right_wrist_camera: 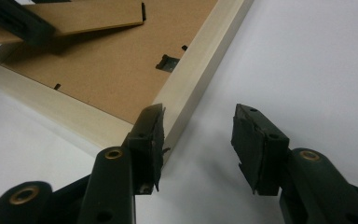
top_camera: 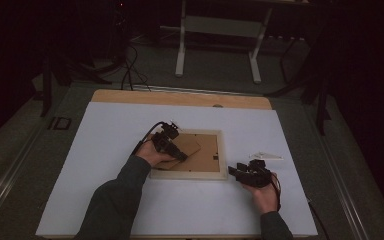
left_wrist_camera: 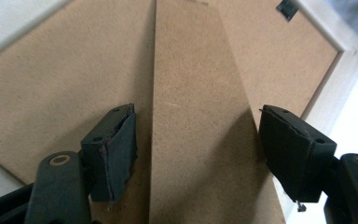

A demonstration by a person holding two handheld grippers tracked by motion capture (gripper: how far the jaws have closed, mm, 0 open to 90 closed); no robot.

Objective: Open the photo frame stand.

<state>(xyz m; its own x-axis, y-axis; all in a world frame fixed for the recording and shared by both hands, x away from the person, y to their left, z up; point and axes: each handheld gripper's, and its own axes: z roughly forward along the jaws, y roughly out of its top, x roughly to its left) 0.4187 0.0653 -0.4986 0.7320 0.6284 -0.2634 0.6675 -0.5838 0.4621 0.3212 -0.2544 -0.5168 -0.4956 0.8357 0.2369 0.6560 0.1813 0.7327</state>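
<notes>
Lying on a white table (top_camera: 105, 165), the picture frame (top_camera: 222, 150) faces down in a dark room

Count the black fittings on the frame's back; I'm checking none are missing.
3 in the right gripper view: near tab at lower left, hanger and far tab farther right. The stand and left gripper may hide more.

Pale wooden frame (top_camera: 188, 175), brown backing (top_camera: 207, 150)

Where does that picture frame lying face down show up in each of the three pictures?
High view: frame at the table's middle.
Left gripper view: its pale rim at upper right.
Right gripper view: its corner meets the left jaw.
Shared landmark: the brown stand on its back.
</notes>
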